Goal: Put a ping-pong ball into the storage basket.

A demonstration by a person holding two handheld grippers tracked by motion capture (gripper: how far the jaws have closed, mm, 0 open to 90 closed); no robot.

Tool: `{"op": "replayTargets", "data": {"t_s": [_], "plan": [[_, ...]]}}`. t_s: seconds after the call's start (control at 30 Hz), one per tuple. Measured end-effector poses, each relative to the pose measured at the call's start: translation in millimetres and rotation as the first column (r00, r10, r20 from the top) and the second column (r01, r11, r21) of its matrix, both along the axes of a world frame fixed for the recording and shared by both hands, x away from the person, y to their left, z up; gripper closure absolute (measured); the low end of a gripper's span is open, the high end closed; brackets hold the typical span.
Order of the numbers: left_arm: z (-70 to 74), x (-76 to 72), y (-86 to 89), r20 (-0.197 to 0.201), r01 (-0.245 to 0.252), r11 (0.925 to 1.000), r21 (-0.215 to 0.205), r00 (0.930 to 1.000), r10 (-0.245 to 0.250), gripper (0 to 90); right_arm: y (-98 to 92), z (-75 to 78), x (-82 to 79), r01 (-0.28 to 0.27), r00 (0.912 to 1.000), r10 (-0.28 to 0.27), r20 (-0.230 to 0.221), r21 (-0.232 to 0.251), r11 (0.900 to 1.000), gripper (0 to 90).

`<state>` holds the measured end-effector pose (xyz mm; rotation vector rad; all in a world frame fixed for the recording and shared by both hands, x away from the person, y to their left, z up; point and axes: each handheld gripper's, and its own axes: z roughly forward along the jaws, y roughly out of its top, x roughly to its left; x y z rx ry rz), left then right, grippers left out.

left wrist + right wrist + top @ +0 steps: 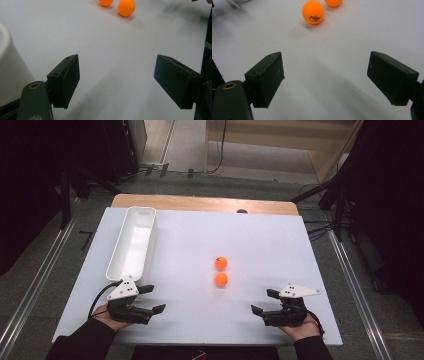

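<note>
Both grippers, left (156,299) and right (263,301), we find wide open, empty; two smooth orange balls (221,271) lie well beyond their jaws on the matte white surface (260,245).

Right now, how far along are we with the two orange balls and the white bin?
Nothing looks done: the white bin appears empty. Nothing is in hand either; the left gripper and right gripper rest open near the table's front edge. Left to do: both the near orange ball and far orange ball sit mid-table, untouched.
</note>
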<state>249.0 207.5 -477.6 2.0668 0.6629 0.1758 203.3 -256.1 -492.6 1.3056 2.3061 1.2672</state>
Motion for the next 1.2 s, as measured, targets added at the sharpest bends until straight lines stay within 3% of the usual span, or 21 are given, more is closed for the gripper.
{"op": "replayTargets", "data": {"t_s": [0.13,0.27,0.4,0.63,0.83,0.93,1.2], "plan": [[2.4,-1.8,-3.6,-0.003,0.012,0.9999,-0.008,0.9999,-0.012,20.9,0.7,-0.3,-0.2,-0.007,1.0000,0.007,-0.006,0.007,1.000,12.5],[4.8,-1.3,-6.5,0.005,0.016,0.9998,0.012,0.9999,-0.016,20.9,1.3,-0.4,-0.6,-0.008,0.9999,0.008,-0.011,0.009,1.000,12.5],[7.3,-2.3,-9.9,0.020,0.021,0.9998,-0.006,0.9996,-0.020,20.9,1.2,-0.4,-0.6,-0.008,0.9999,0.009,-0.012,0.012,1.000,12.5],[9.0,-0.9,-15.3,-0.024,0.019,0.9996,-0.022,0.9995,-0.019,20.9,1.7,-0.7,-0.1,-0.015,0.9997,0.015,-0.018,0.010,1.000,12.5],[11.4,-0.8,-21.4,0.009,0.020,0.9997,-0.012,0.9998,-0.020,20.8,0.4,-0.5,-0.4,-0.022,0.9995,0.023,-0.024,0.036,0.999,12.5],[13.0,0.1,-23.6,0.030,0.019,0.9997,-0.015,0.9994,-0.018,20.8,-0.4,-1.5,-1.5,-0.026,0.9995,0.027,-0.016,0.025,0.999,12.5],[14.9,3.6,-29.9,0.015,0.004,0.9988,-0.049,0.9999,-0.003,20.8,-7.4,0.2,-4.2,-0.005,0.9999,0.005,0.013,0.026,1.000,12.5]]}}
